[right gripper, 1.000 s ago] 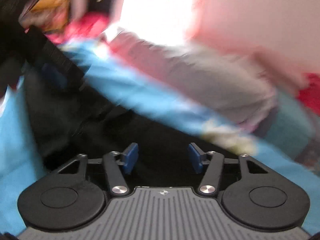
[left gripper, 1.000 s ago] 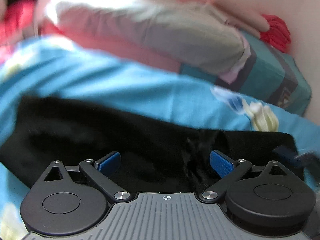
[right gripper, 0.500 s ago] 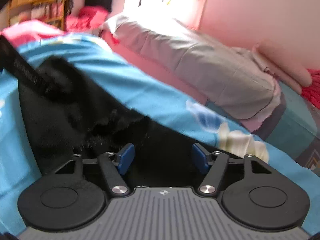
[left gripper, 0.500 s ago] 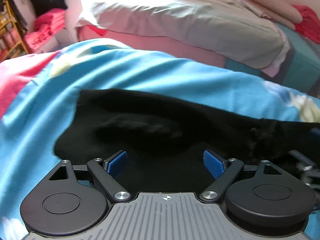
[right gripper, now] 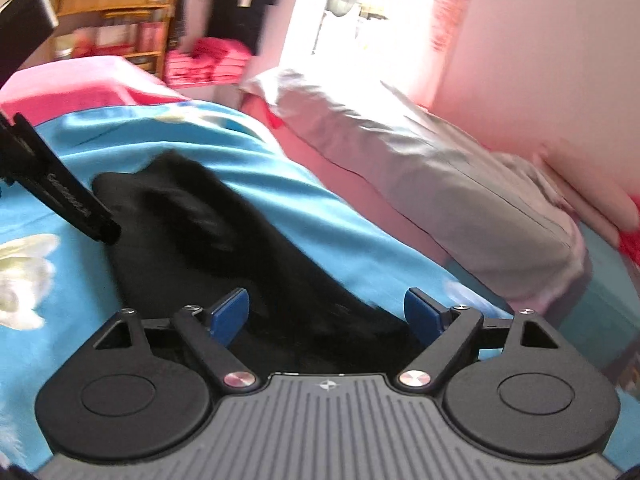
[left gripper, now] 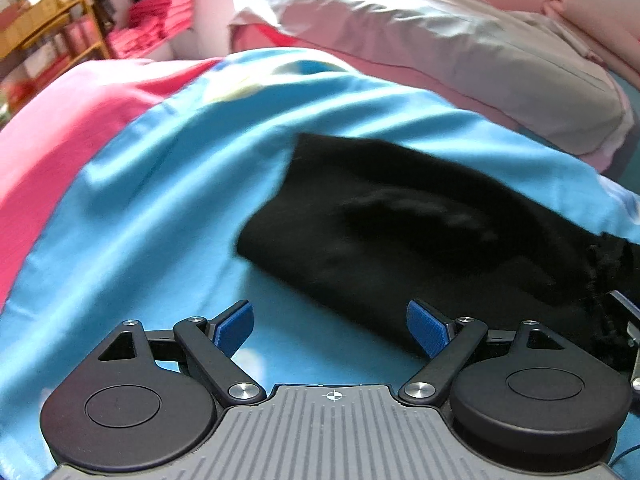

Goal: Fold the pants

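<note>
- The left wrist view shows the squared end of the black pants (left gripper: 420,232) and, at 3 o'clock on the frame edge, a bit of the other tool's metal; the right wrist view shows instead the left hand-held gripper's black body (right gripper: 60,196) crossing in from 9 o'clock, its tip at the pants' (right gripper: 224,256) far end.
- Only the right view takes in the wooden shelf (right gripper: 116,12) and the bright window (right gripper: 332,20); both show the grey pillow (left gripper: 460,56).
- The pants lie on the blue sheet (left gripper: 160,200) of the bed.
- Left hand-held gripper (left gripper: 330,330): fingers spread wide, holding nothing; the pants lie at 1 to 2 o'clock, their near edge just by the right pad (left gripper: 426,334).
- Right hand-held gripper (right gripper: 326,316): fingers spread, empty; the pants run between them and away towards 10 o'clock.
- In the left view the long axis runs from 11 o'clock to 4 o'clock, squared end at 11.
</note>
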Motion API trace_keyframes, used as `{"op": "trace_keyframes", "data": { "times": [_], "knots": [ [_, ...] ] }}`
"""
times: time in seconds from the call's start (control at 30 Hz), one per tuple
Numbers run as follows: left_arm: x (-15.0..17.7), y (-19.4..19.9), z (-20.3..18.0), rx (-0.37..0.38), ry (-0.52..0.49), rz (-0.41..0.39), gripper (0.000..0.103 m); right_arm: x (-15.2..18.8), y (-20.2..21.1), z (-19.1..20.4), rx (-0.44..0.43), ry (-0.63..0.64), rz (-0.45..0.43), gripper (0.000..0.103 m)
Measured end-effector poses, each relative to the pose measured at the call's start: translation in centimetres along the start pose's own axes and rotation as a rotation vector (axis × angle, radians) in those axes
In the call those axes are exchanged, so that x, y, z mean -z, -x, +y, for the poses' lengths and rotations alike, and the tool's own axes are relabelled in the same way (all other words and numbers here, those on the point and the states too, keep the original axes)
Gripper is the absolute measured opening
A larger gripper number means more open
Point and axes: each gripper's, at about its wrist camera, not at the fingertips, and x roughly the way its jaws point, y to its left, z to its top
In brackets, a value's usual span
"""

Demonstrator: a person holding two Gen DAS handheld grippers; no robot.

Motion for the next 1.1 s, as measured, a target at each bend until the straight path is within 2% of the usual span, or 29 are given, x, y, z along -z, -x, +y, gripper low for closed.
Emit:
{"op": "trace_keyframes", "data": {
  "times": [0.17,0.33,0.47,0.6,0.63,0.67,0.7,0.73,0.77,0.8,0.9,0.97,1.1],
  "knots": [
    [2.1,0.6,4.7,-0.065,0.077,0.011,0.103,-1.9,-0.7,5.6,-0.081,0.096,-0.022,0.090],
    [5.6,1.2,9.8,-0.151,0.153,0.028,0.103,-3.9,-2.3,11.8,-0.113,0.200,-0.061,0.092],
    [8.1,2.0,12.6,-0.179,0.208,0.040,0.103,-5.5,-4.6,16.0,-0.138,0.243,-0.053,0.093],
    [9.9,2.5,14.0,-0.169,0.253,0.039,0.103,-6.4,-8.1,19.0,-0.086,0.292,-0.002,0.092],
    [10.2,2.6,14.1,-0.166,0.254,0.038,0.103,-6.5,-9.2,19.4,-0.060,0.302,0.018,0.090],
    [10.3,2.6,14.0,-0.164,0.251,0.037,0.103,-6.5,-10.2,19.6,-0.033,0.308,0.038,0.084],
    [10.5,2.8,13.9,-0.160,0.247,0.034,0.103,-6.5,-11.0,19.3,-0.016,0.294,0.054,0.082],
    [10.6,2.9,13.7,-0.150,0.242,0.028,0.103,-6.4,-11.2,18.4,-0.052,0.243,0.052,0.062],
    [10.6,3.1,13.4,-0.139,0.238,0.019,0.103,-6.5,-11.2,17.5,-0.100,0.190,0.062,0.036],
    [10.5,3.2,13.1,-0.126,0.232,0.008,0.103,-6.8,-11.0,16.8,-0.101,0.157,0.074,0.023],
    [10.0,3.4,11.2,-0.067,0.202,-0.022,0.103,-8.2,-9.3,14.1,-0.179,0.053,0.081,0.022],
    [9.2,3.1,9.0,-0.002,0.172,-0.027,0.103,-9.2,-7.7,11.3,-0.233,-0.031,0.069,0.022],
    [7.1,2.4,2.3,0.145,0.083,-0.056,0.103,-10.2,-3.7,5.3,-0.324,-0.199,0.051,0.022]
  ]
}}
